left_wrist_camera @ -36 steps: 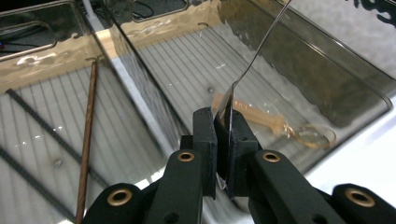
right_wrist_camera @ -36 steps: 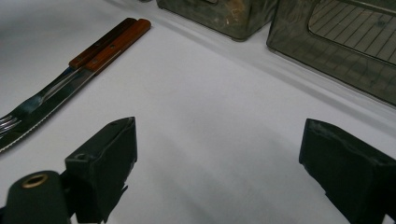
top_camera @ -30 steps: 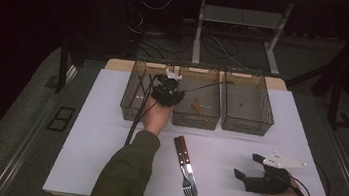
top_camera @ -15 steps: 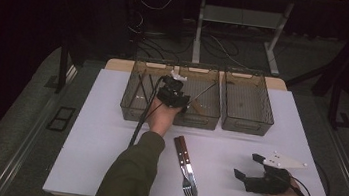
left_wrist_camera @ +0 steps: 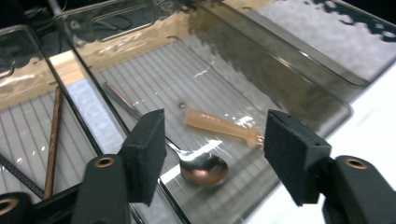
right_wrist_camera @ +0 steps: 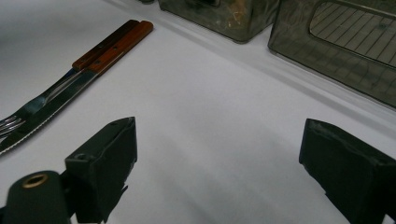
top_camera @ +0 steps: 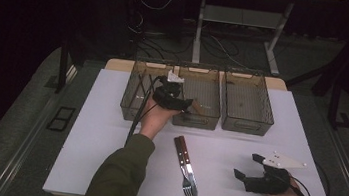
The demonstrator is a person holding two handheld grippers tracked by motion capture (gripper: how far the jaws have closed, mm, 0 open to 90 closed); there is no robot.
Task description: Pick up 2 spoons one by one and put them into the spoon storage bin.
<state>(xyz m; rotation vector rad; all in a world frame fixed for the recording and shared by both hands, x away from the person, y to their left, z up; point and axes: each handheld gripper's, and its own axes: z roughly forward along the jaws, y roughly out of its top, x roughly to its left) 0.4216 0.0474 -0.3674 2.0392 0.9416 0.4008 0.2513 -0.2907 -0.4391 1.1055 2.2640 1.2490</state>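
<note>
My left gripper (top_camera: 185, 103) hovers open over the middle clear bin (top_camera: 196, 120), with nothing between its jaws. Below it in the left gripper view, a metal spoon (left_wrist_camera: 204, 169) lies on the bin floor beside a translucent orange plastic piece (left_wrist_camera: 219, 126). A fork and a wood-handled knife (top_camera: 186, 167) lie side by side on the white table, toward the front. My right gripper (top_camera: 246, 166) rests open on the table at the front right, empty. In the right gripper view the knife and fork (right_wrist_camera: 70, 79) lie off to the left of its jaws (right_wrist_camera: 219, 163).
Three clear bins stand in a row at the back: the left one (top_camera: 129, 97) holds a thin brown stick (left_wrist_camera: 53, 140), and the right one (top_camera: 245, 122) looks bare. The white table (top_camera: 97, 139) ends close to the person. Cables trail from both grippers.
My left gripper has shifted a little to the right and toward the person, from the left bin's edge to over the middle bin. The right gripper has stayed put.
</note>
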